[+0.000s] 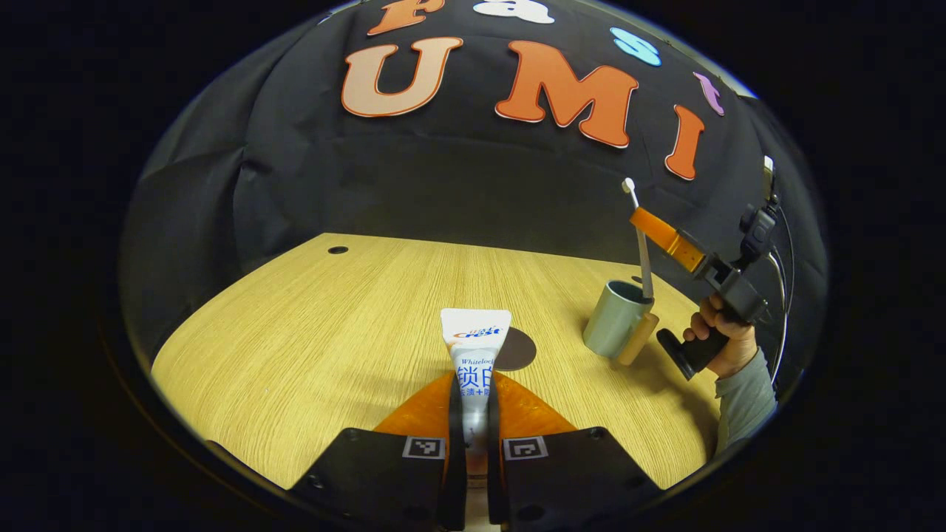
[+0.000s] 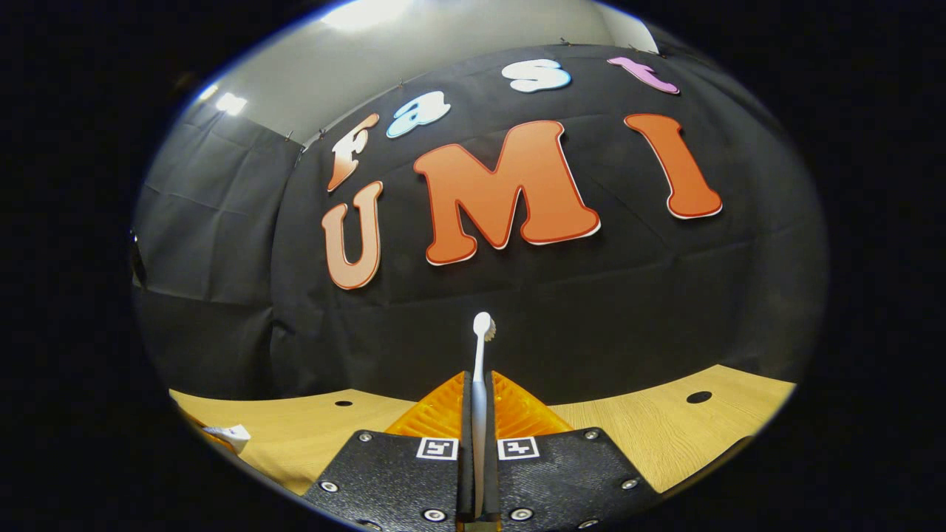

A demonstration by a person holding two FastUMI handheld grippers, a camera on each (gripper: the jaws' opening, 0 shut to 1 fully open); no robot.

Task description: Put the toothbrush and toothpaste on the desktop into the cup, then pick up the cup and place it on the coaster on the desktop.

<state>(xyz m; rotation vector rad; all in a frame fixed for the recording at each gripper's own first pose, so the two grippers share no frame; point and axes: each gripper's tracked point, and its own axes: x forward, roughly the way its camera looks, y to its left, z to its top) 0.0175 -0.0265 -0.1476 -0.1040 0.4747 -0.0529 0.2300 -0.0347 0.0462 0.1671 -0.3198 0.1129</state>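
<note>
Toothbrush (image 2: pixel 479 384) stands upright, pinched in right claw (image 2: pixel 477 414) above cup (image 1: pixel 616 319); left claw (image 1: pixel 473 414) clamps toothpaste (image 1: pixel 474 355).

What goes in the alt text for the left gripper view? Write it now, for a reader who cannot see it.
The left hand-held gripper holds a toothpaste tube above a wooden desktop. To the right, the right hand-held gripper, held by a hand, holds a toothbrush with its lower end in a grey cup. A dark round coaster lies behind the tube.
</note>
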